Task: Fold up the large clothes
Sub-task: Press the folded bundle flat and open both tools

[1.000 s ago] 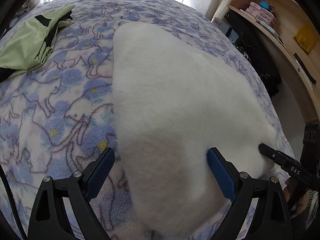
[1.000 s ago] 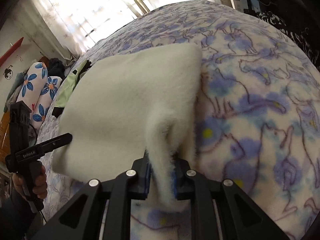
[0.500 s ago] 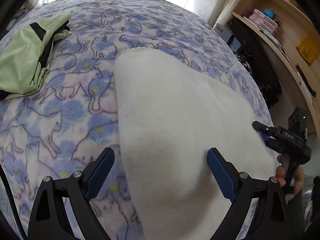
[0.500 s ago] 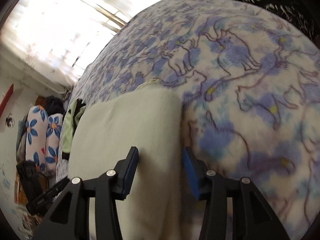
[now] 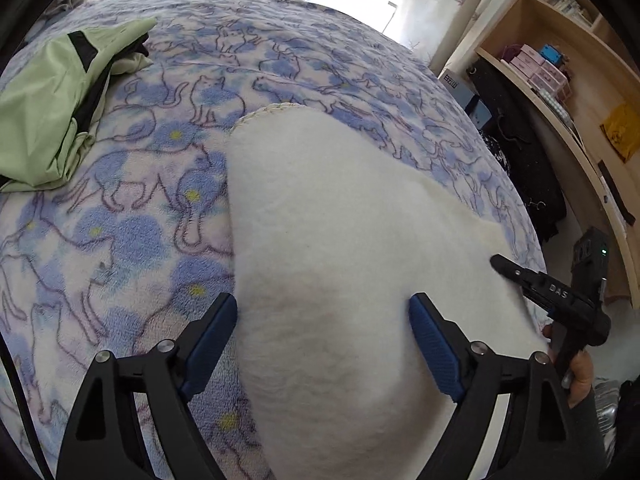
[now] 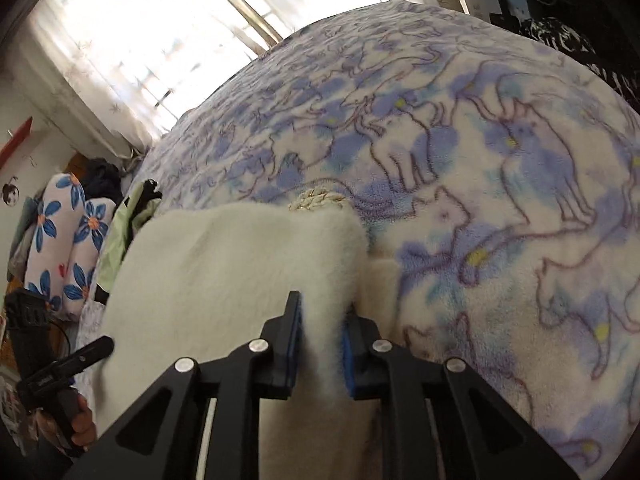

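Fleece covers the middle of the bed: a thick white fuzzy garment (image 5: 340, 260), folded flat, lies on the blue-and-white cat-print blanket (image 5: 120, 220) and reaches to the bed's near edge. A knitted cream trim (image 6: 318, 200) shows at the garment's far end. The right gripper (image 6: 322, 328) has just closed its 2 blue-padded fingers (image 6: 294, 320) narrowly on the garment's right-hand edge, pinching a ridge of fleece between them. The left gripper (image 5: 324, 344) hovers over the garment's near left part with its fingers (image 5: 212, 336) spread wide, having just narrowed slightly, gripping nothing; 1 sits over the blanket, the other over the fleece. A crumpled light-green jacket with black trim (image 5: 56, 120) lies at the bed's far left corner, well apart from the white garment.
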{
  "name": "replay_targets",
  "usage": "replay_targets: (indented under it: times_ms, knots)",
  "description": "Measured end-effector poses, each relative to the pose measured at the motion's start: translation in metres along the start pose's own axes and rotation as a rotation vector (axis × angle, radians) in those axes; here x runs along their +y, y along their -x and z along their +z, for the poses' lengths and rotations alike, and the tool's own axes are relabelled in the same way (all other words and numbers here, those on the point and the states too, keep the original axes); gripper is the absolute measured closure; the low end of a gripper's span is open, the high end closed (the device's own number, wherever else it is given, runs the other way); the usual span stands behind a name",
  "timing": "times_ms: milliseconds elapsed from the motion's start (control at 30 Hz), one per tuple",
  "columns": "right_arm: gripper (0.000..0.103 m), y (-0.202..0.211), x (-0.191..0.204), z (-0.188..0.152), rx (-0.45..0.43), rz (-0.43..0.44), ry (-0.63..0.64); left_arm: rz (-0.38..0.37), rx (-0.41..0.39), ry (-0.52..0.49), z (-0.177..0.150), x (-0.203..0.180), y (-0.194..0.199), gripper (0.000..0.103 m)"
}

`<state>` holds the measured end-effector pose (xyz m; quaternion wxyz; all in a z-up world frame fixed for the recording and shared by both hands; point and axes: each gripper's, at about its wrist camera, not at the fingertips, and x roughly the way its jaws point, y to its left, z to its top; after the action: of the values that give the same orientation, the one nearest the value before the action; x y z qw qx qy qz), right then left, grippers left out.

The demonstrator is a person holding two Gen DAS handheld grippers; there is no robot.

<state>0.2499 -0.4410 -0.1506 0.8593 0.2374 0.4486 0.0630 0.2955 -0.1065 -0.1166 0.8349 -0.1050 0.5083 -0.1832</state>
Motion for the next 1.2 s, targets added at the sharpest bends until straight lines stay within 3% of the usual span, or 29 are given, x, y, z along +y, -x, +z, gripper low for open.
replay_targets:
  times_ms: [67,133,200,300,367,433,500,567,633,733,900,1200]
  knots:
    - [0.069,0.013,0.011,-0.001,0.002,-0.091,0.025,0.052,-0.010,-0.023,0.001,-0.008,0.010,0.017]
    - [0.069,0.033,0.034,-0.008,-0.043,-0.221,0.115,0.101,-0.049,-0.069,-0.001,-0.018,0.026,0.017]
    - [0.069,0.052,0.053,-0.020,-0.088,-0.256,0.184,0.112,-0.100,-0.109,-0.009,-0.029,0.045,0.017]
    - [0.069,0.076,0.081,-0.047,-0.122,-0.185,0.226,0.125,-0.128,-0.159,-0.030,-0.046,0.062,0.017]
    - [0.069,0.080,0.096,-0.068,-0.097,-0.084,0.233,0.102,-0.111,-0.179,-0.049,-0.057,0.065,0.018]
    - [0.069,0.077,0.109,-0.087,-0.071,-0.043,0.244,0.103,-0.083,-0.211,-0.067,-0.067,0.060,0.019]
    - [0.069,0.069,0.117,-0.103,-0.059,-0.059,0.276,0.146,-0.051,-0.253,-0.082,-0.073,0.050,0.020]
    - [0.070,0.058,0.114,-0.112,-0.045,-0.134,0.303,0.218,-0.039,-0.272,-0.094,-0.072,0.040,0.020]
    - [0.083,0.054,0.099,-0.117,-0.035,-0.194,0.290,0.231,-0.042,-0.281,-0.100,-0.068,0.037,0.019]
    - [0.096,0.072,0.071,-0.117,-0.055,-0.151,0.196,0.210,-0.037,-0.242,-0.102,-0.058,0.040,0.018]
    - [0.096,0.091,0.053,-0.128,-0.076,-0.113,0.092,0.169,-0.017,-0.154,-0.104,-0.046,0.040,0.018]
    - [0.093,0.096,0.049,-0.143,-0.094,-0.120,-0.014,0.203,-0.023,-0.146,-0.111,-0.052,0.049,0.018]
